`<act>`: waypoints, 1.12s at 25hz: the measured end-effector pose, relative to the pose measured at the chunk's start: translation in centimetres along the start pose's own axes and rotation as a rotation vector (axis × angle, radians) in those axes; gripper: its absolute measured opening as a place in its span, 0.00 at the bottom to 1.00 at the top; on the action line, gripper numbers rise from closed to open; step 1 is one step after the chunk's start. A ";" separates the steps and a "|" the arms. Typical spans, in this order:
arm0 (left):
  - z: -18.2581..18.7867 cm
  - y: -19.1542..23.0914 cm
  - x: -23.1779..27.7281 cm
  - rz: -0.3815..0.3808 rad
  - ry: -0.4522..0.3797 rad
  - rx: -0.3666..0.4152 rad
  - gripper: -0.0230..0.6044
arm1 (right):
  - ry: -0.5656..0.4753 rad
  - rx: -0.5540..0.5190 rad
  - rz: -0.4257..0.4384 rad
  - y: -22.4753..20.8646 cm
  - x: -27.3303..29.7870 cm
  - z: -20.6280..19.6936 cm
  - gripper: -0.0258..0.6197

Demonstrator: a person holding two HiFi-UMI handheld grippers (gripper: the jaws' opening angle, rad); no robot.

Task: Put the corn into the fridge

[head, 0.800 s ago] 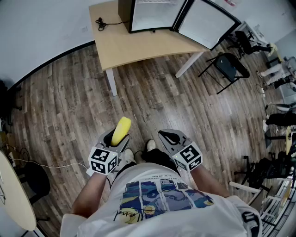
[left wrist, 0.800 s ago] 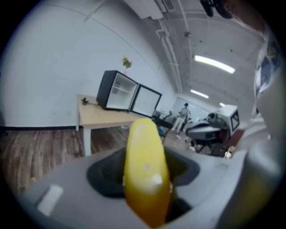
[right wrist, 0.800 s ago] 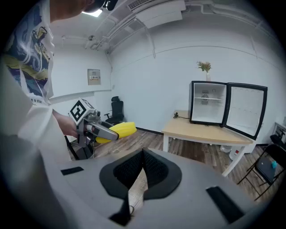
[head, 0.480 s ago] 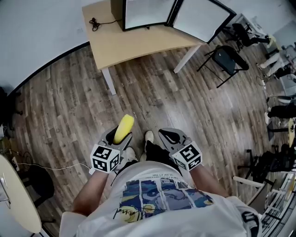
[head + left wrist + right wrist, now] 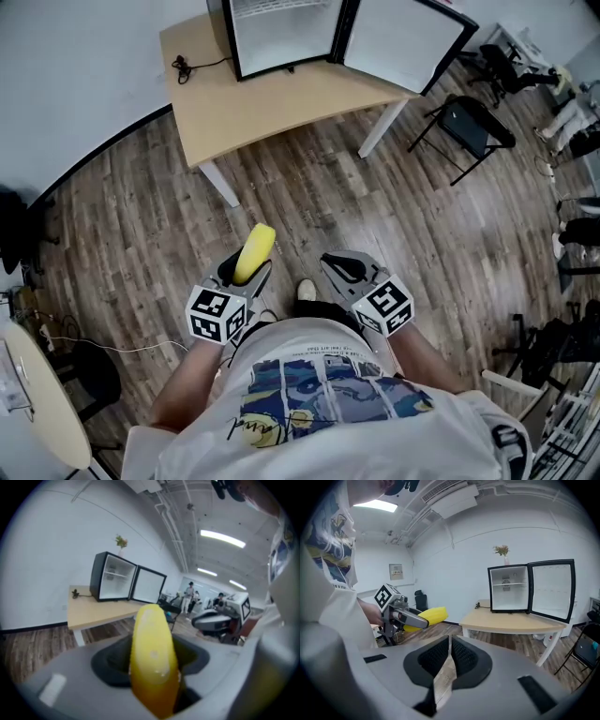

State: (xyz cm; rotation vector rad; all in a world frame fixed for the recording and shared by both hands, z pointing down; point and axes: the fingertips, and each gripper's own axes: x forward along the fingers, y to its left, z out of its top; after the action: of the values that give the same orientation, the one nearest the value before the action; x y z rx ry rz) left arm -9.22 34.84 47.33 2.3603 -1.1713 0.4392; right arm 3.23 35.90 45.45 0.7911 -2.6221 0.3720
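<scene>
Presently, we hold: one yellow ear of corn (image 5: 255,251), pinched between the jaws of our left gripper (image 5: 247,272), its tip sticking out toward 12 o'clock. Our right gripper (image 5: 339,266), at 3 o'clock of the left and near it: jaws pressed together, nothing between them. One small black fridge (image 5: 281,33), door swung open, white inside, standing on a light wooden table (image 5: 234,108) at 12 o'clock, well apart from the corn. Wood-plank floor (image 5: 122,216) beneath. One black folding chair (image 5: 466,127) at 2 o'clock, beside the table.
</scene>
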 end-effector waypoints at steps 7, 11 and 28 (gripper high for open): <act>3.9 0.4 5.6 0.035 -0.004 0.000 0.44 | 0.000 -0.021 0.030 -6.5 0.3 0.0 0.13; 5.6 1.2 7.7 0.033 0.000 0.003 0.44 | -0.001 0.011 0.009 -9.0 0.5 -0.1 0.13; 15.8 13.7 20.7 -0.122 0.017 0.053 0.44 | 0.030 0.045 -0.163 -22.9 10.6 7.8 0.16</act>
State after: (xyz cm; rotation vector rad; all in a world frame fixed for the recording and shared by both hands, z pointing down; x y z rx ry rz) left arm -6.96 5.52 47.51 2.4526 -1.0130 0.4527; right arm 6.04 9.71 46.19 0.9980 -2.5077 0.3954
